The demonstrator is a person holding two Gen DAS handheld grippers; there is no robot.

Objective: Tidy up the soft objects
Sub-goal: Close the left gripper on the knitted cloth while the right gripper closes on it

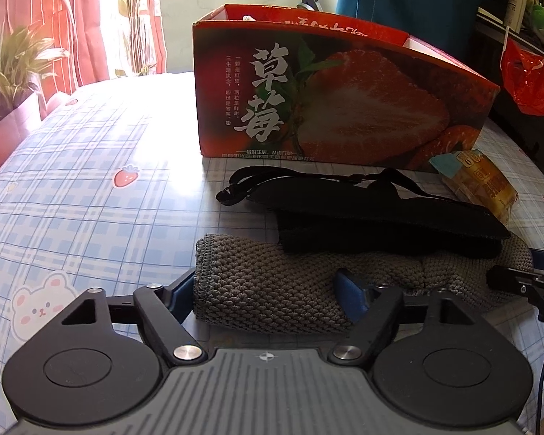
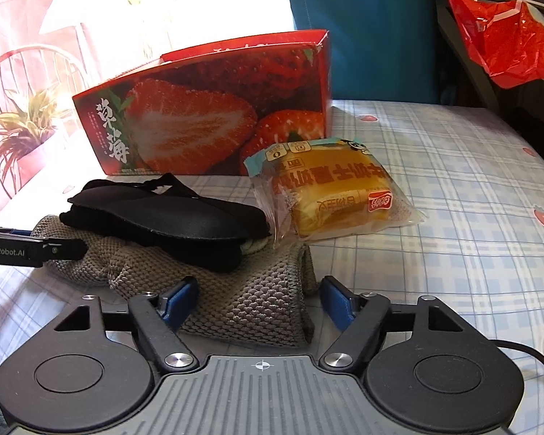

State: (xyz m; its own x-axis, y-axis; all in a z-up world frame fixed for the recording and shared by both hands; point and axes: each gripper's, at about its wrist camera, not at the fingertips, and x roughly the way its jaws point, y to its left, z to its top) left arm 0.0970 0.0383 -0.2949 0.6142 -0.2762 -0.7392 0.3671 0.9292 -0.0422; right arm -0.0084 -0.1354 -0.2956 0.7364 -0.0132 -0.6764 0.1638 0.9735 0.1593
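A grey knitted cloth (image 1: 264,286) lies on the table, with a black eye mask (image 1: 362,210) on top of it. My left gripper (image 1: 268,290) is open, its blue pads on either side of the cloth's left end. My right gripper (image 2: 257,301) is open around the cloth's (image 2: 250,308) right end. The eye mask (image 2: 170,214) lies across the cloth in the right wrist view too. A packaged bread (image 2: 333,188) lies beside it, and also shows in the left wrist view (image 1: 478,181). The red strawberry box (image 1: 337,98) stands open behind them.
The table has a blue plaid cloth (image 1: 90,188) with strawberry prints. A potted plant (image 1: 11,83) stands at the left edge. A red plastic bag (image 2: 504,43) hangs at the right. The strawberry box (image 2: 206,116) stands close behind the bread.
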